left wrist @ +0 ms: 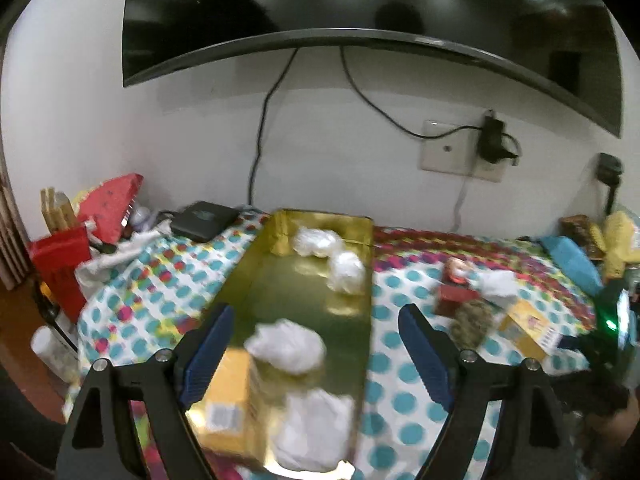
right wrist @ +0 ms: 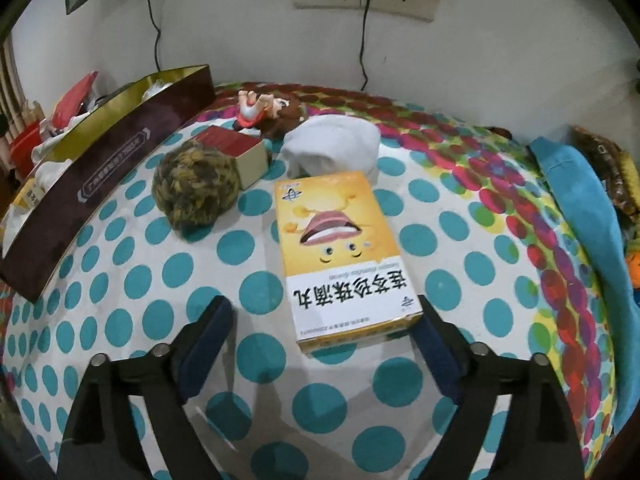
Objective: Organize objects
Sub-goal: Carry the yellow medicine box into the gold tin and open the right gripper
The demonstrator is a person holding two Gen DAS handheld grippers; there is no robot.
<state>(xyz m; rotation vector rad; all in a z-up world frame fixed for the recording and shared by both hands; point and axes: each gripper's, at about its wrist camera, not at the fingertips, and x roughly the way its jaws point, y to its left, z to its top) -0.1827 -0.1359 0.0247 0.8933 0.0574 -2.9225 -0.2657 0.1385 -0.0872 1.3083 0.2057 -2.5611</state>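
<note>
**Yellow box lies between the right gripper's open jaws, end-on**

While the left gripper (left wrist: 316, 344) hangs spread over the near end of the gold-lined tray (left wrist: 288, 280), nothing sits pinched between its blue pads; a small yellow carton (left wrist: 228, 400) and several white crumpled wads (left wrist: 286, 344) lie in the tray beneath it, blurred in the left wrist view. Further right in that frame, on the dotted cloth (left wrist: 400, 380) of the worktop, a loose cluster of objects waits outside the tray, too smeared to sort out there.

From the right wrist view, the tray's dark outer wall (right wrist: 104, 196) runs along the left edge, well apart from the rest. Next come a brown yarn ball (right wrist: 196, 184), a red-topped small box (right wrist: 240, 152), a toy figure (right wrist: 260, 108) and a white rolled cloth (right wrist: 332, 148). Lower centre lies the yellow medicine box (right wrist: 336, 252), flat, its long axis pointing away from the right gripper (right wrist: 324, 320), its near end reaching between the spread fingers, closer to the right finger. Whether that finger touches the box's corner cannot be told. The right hand is plainly the nearer one; a grasp across the short width looks likely, then a carry leftward to the tray.
</note>
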